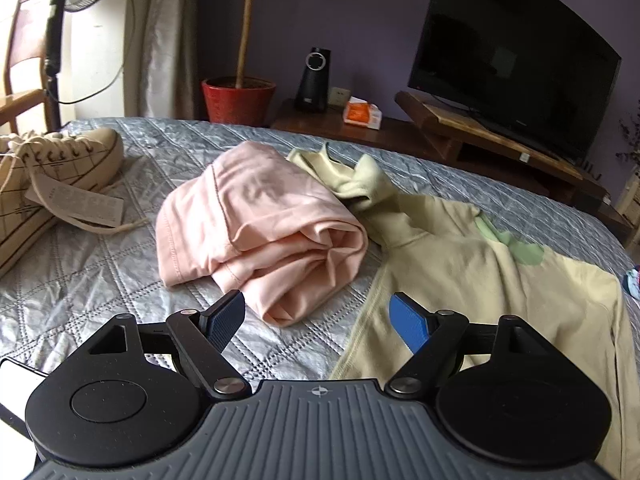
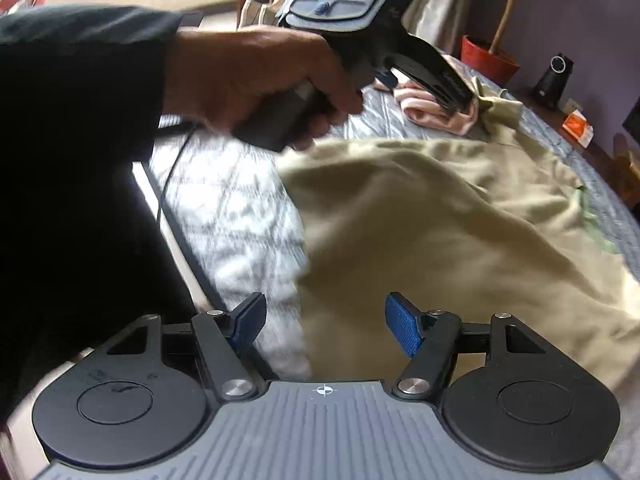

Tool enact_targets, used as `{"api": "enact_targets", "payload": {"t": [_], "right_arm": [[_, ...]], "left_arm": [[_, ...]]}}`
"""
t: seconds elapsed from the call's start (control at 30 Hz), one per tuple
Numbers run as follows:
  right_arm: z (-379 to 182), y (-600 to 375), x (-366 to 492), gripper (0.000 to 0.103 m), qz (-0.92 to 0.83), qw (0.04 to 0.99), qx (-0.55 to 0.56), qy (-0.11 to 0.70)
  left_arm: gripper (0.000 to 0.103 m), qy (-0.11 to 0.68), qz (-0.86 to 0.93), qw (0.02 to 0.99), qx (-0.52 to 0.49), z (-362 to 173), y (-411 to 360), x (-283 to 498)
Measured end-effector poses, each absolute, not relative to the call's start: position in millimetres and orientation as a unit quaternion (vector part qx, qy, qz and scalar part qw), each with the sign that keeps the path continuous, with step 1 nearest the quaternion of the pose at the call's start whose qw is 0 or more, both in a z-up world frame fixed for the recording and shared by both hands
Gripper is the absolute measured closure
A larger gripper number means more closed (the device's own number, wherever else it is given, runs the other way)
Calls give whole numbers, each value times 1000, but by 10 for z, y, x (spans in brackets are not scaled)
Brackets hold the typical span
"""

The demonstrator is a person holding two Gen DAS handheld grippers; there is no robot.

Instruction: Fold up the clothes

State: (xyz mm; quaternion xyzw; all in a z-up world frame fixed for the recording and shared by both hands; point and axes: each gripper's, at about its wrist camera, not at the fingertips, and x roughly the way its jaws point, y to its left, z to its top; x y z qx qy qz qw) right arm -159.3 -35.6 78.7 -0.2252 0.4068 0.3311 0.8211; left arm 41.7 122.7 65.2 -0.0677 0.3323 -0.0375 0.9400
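A pale yellow-green sweatshirt [image 1: 480, 272] lies spread over the right side of the bed, its hood bunched at the far end; in the right wrist view this sweatshirt [image 2: 420, 220] fills the middle, blurred. A pink garment [image 1: 260, 224] sits loosely folded to its left. My left gripper [image 1: 316, 312] is open above the bedspread, between the pink garment and the sweatshirt's near edge, with nothing between its pads. My right gripper [image 2: 325, 312] is open over the sweatshirt's near left edge, its pads apart and not pressing the cloth. A person's hand [image 2: 256, 76] holds the other gripper's handle.
The bed has a silver quilted cover [image 1: 100, 280]. A large cream sneaker [image 1: 52, 176] with a paper tag lies at the left. Beyond the bed stand a red plant pot [image 1: 238, 100], a black speaker [image 1: 314, 80], an orange packet [image 1: 362, 114] and a television [image 1: 512, 52].
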Motion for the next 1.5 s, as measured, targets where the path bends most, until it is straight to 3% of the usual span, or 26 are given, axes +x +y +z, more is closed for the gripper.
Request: {"api": "enact_targets", "payload": {"t": [0.27,0.3,0.33,0.43,0.77,0.87,0.97,1.0,1.03,1.27,1.5], "right_arm": [[304,-251,-1265,35,297,837,-235,396],[306,-287,-1216,51,288,839,-227,401],[319,-333,-1137,80,277,844,-207,411],[332,-504,-900,89,247,854,-133,439],[607,-863,-742,89,269,852,32,448],[620,-769,-834,89,325,818,11,474],[492,-563,-955,78,385,761,-38,521],[478,-529,-990,60,395,754,-50,522],[465,-495,-1024,50,404,748,-61,522],[797,-480,-814,49,365,836,-43,408],[527,293,-718,54,408,815,-208,354]], "left_arm": [[19,331,-14,940,-78,655,1347,443],[19,332,-13,940,-81,654,1361,446],[19,332,-13,940,-84,654,1369,448],[19,332,-15,939,-84,654,1370,449],[19,331,-26,940,-81,649,1346,432],[19,329,-21,940,-88,652,1372,432],[19,330,-17,940,-91,654,1392,433],[19,329,-15,940,-91,656,1395,430],[19,327,-12,941,-90,660,1403,428],[19,295,74,951,-54,743,1550,388],[19,278,151,946,-76,783,1865,361]]}}
